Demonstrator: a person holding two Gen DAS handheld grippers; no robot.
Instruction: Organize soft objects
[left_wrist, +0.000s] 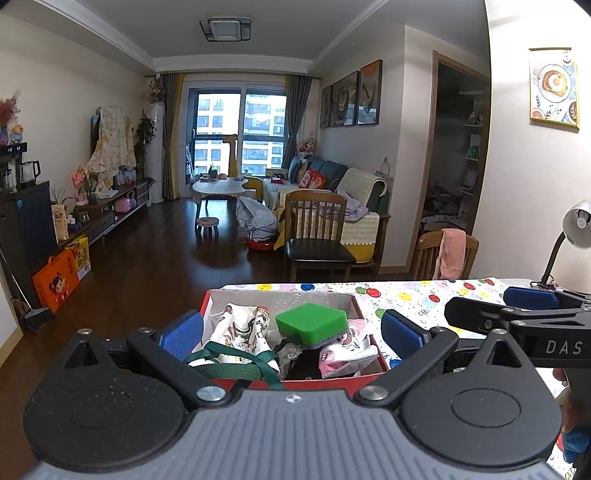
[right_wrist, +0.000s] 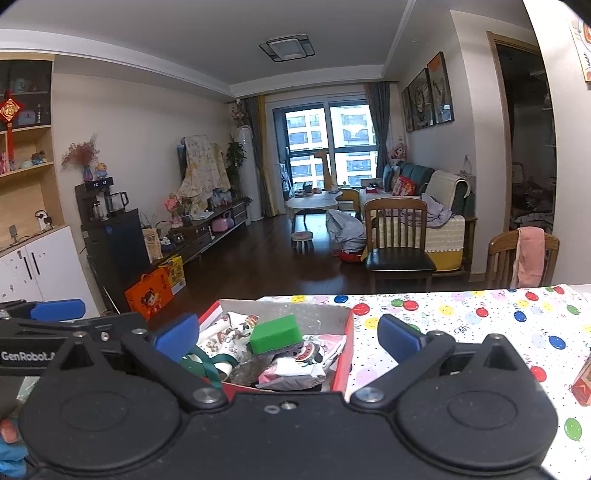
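- The green sponge (left_wrist: 311, 320) sits on top of the cloth bag (left_wrist: 240, 332) and packets in the red box (left_wrist: 364, 314) on the table (left_wrist: 424, 295).
- The left gripper (left_wrist: 293, 332) is wide apart, holding nothing.
- The right gripper (right_wrist: 288, 334) is wide apart too.

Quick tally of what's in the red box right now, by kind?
Green sponge: 1
Printed cloth bag with green straps: 1
Pink-and-white soft packet: 1
Clear crinkly wrap: 1
Total: 4 visible in the red box; anything underneath is hidden.

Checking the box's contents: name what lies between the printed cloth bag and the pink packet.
The green sponge sits between the printed cloth bag and the pink packet, partly over the packet, inside the red box. Both wrist views show it.
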